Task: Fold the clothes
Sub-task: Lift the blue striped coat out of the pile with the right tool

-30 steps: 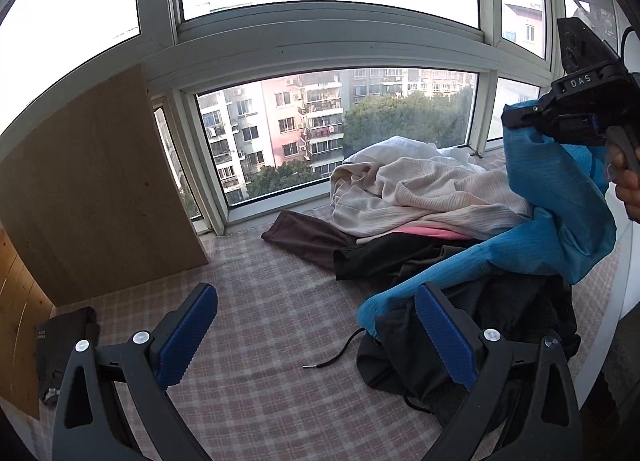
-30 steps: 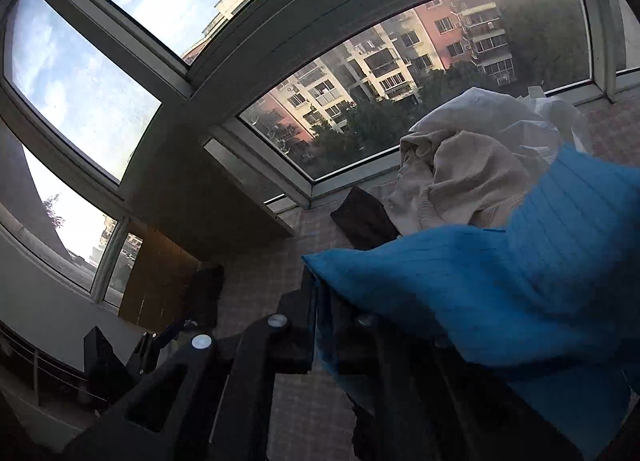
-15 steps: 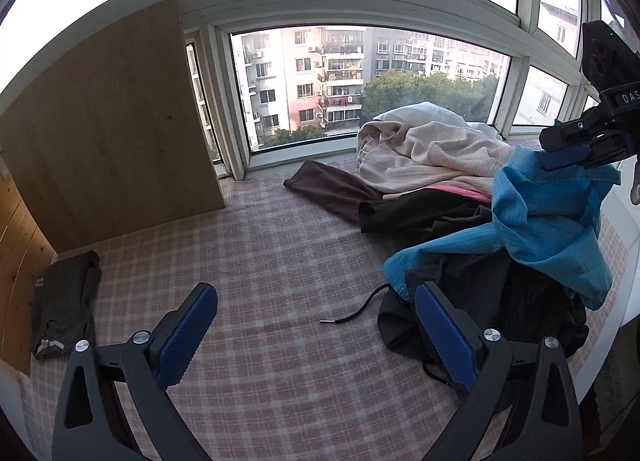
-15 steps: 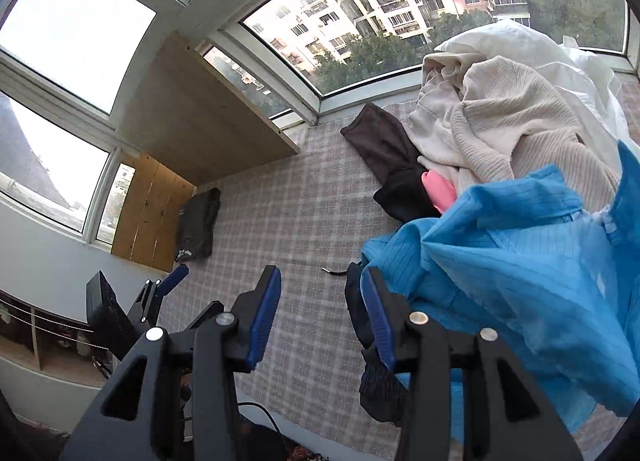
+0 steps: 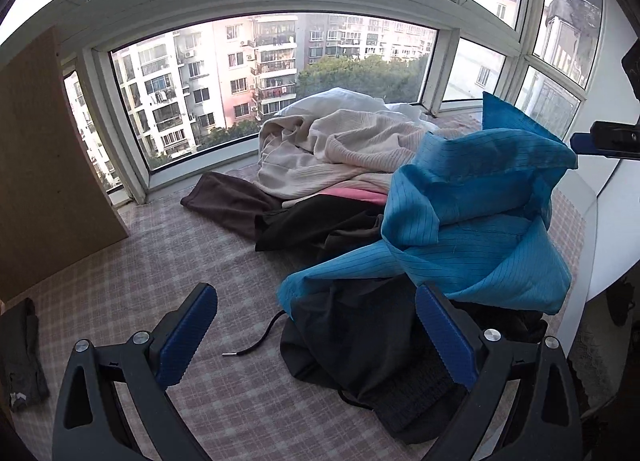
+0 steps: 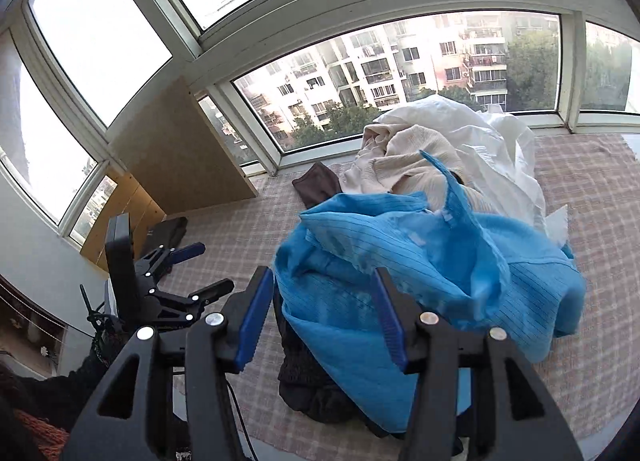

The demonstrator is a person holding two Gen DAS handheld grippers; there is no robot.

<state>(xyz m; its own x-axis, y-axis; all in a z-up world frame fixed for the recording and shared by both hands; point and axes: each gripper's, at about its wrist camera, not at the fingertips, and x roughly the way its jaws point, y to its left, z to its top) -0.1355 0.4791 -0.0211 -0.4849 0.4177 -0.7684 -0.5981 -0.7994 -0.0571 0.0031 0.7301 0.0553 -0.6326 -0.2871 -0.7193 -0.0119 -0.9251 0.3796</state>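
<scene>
A crumpled blue pinstriped garment [image 5: 472, 221] [image 6: 400, 261] lies heaped on the clothes pile, over a black garment [image 5: 360, 337]. Behind it sit cream and white knits [image 5: 340, 145] [image 6: 420, 145], a pink piece [image 5: 352, 193] and a brown garment [image 5: 228, 201]. My left gripper [image 5: 316, 337] is open and low over the plaid surface, its right finger beside the black garment. My right gripper [image 6: 320, 321] is open with the blue cloth just beyond its fingers, none pinched between them. In the right wrist view the left gripper [image 6: 204, 269] shows at the left.
The plaid cloth-covered platform [image 5: 140, 261] runs up to bay windows. A wooden board [image 5: 48, 165] leans at the left. A folded dark garment [image 5: 20, 353] lies by it. A black drawstring cord [image 5: 256, 341] trails from the black garment. The platform's edge drops off at the right.
My right gripper was shut on the blue garment and held it up; it has opened and the garment has dropped onto the pile. The left gripper stayed open and shifted its view.
</scene>
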